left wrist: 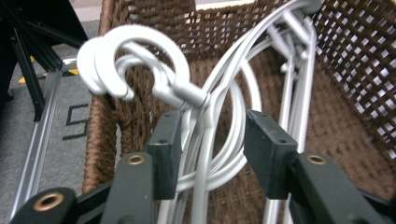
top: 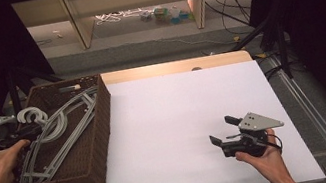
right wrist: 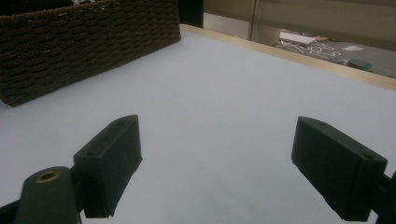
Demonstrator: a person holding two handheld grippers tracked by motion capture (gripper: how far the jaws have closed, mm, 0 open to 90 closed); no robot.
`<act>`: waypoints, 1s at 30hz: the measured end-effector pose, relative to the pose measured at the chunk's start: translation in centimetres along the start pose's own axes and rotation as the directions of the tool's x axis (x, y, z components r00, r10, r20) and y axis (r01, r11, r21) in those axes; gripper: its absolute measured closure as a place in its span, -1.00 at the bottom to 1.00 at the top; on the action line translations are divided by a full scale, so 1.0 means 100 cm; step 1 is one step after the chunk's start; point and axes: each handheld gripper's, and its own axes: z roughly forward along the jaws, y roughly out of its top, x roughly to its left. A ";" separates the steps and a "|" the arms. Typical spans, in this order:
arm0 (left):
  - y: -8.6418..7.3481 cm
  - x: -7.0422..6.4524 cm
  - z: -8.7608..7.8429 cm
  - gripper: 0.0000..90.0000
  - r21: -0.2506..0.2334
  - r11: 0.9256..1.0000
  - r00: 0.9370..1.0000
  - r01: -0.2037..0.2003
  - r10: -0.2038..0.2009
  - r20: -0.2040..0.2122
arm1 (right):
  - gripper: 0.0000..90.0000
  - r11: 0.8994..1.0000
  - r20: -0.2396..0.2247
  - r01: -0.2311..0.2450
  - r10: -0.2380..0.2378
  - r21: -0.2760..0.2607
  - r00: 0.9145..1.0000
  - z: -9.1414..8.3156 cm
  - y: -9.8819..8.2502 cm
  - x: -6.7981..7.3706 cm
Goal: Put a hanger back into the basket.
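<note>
Several white plastic clothes hangers [top: 63, 127] lie stacked in a brown wicker basket [top: 104, 113] at the table's left. Their hooks [left wrist: 140, 51] curl over the basket's left rim. My left gripper [top: 31, 131] sits at that rim, just below the hooks. In the left gripper view its jaws [left wrist: 210, 135] stand apart with the hanger necks [left wrist: 205, 121] between them; the left pad lies against the wires, while the right pad is clear of them. My right gripper [top: 220, 129] rests low over the white table top [top: 178, 104] at the front right, wide open and empty [right wrist: 215, 144].
The basket's woven side [right wrist: 88, 42] stands to the left of the right gripper, some way off. Past the table's far edge are shelf legs [top: 80, 24], cables and small items on the floor. Black stand legs [top: 15, 87] rise by the basket's left.
</note>
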 end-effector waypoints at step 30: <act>0.008 -0.120 -0.073 -0.60 -0.368 0.927 0.951 0.072 0.047 0.306 | -0.63 0.999 -0.020 -0.017 0.017 -0.050 1.000 0.000 0.001 0.006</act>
